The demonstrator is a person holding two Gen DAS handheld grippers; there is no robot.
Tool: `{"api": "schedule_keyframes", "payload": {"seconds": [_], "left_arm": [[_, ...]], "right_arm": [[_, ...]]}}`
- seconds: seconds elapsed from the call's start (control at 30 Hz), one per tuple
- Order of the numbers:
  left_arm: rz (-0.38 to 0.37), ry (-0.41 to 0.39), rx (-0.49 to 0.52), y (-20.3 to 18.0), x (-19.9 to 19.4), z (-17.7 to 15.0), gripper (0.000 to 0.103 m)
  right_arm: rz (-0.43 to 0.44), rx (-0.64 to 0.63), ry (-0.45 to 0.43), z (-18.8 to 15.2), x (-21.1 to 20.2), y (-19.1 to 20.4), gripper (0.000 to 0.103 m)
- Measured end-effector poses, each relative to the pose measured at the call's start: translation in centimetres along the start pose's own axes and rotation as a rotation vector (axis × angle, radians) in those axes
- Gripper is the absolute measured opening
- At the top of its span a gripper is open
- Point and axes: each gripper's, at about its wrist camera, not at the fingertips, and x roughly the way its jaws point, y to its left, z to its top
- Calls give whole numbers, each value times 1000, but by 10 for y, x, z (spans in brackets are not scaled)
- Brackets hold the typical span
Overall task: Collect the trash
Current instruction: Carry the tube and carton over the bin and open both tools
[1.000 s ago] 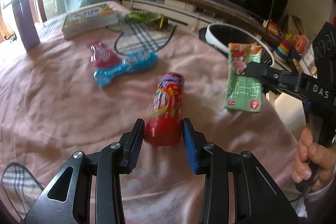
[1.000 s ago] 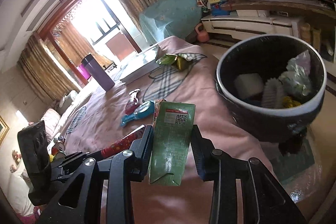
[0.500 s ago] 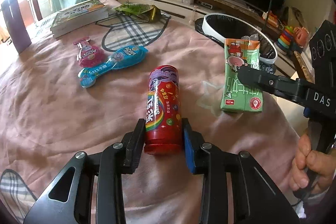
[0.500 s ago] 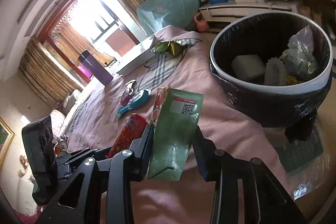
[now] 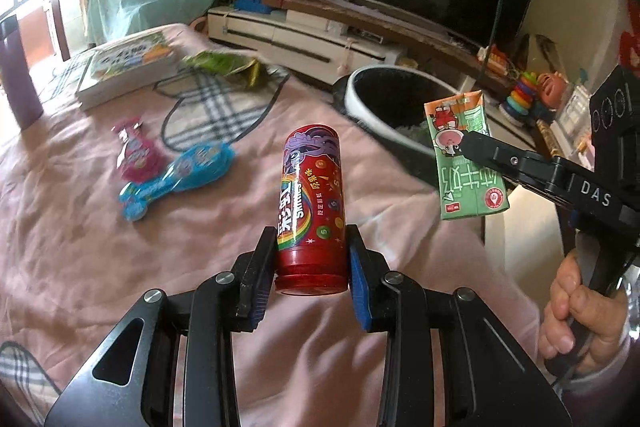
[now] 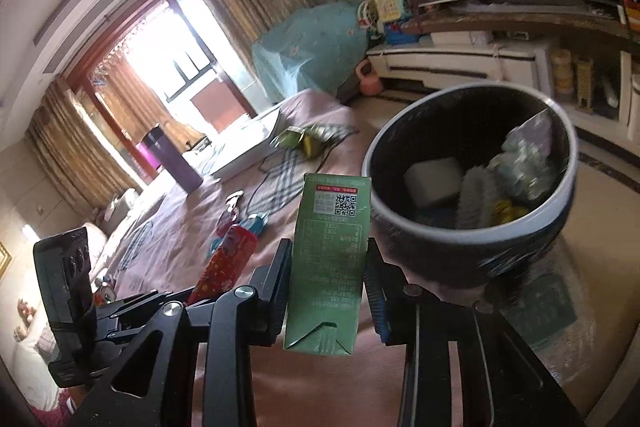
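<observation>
bin (image 6: 472, 251) floor hidden | green carton (image 6: 328, 267) base cropped by tongs

Glossy red candy tube (image 5: 311, 203), matt paper carton (image 6: 331, 259), soft pink cloth (image 5: 80, 247).

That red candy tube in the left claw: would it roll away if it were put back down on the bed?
Probably, on its side: the red candy tube is a smooth round cylinder. The soft pink bedspread might slow it. Stood on its flat end it looks tall and narrow, so likely tippy. The left claw pinches it without any visible denting, so it seems stiff.
</observation>
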Motion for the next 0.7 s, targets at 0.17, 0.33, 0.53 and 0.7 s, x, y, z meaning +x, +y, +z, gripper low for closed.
{"api": "schedule_keyframes", "payload": {"seconds": [0.17,0.33,0.53,0.7], "left_arm": [[-23,-15,30,-19,3,17,32],[-42,-28,66,-40,8,36,32],[-60,-37,99,-60,17,55,32],[-62,-37,123,-77,26,68,32]], "right_arm": [[-22,6,-37,15,-11,-13,34],[-56,10,-61,32,-15,-27,34],[-94,20,-72,49,-14,-48,34],[-116,30,-82,61,-13,-62,34]]}}
